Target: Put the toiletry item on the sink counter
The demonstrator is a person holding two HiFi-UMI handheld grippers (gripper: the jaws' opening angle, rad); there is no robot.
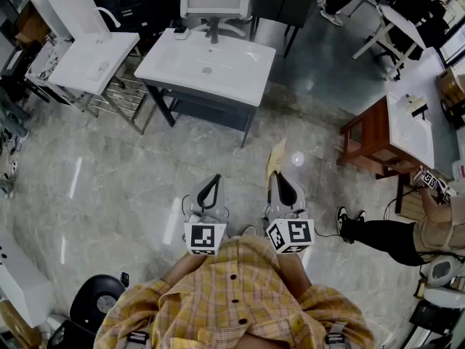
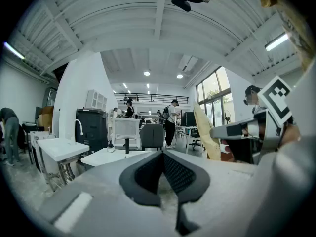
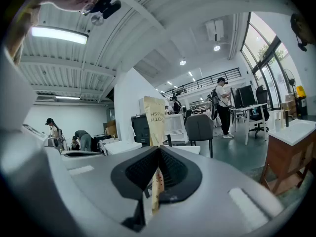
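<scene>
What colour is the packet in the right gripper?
Pale tan packet; best in right gripper view.

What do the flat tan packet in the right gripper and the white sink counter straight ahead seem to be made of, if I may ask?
The flat tan packet: probably matte kraft paper or card; dull brown face, printed lettering. The white sink counter: likely glazed ceramic, smooth, glossy, though resin is possible.

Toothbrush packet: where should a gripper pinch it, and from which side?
Pinch the toothbrush packet near one short end, squeezing its two flat faces and coming in along its length. It is thin, flat and long. The right gripper holds it that way.
</scene>
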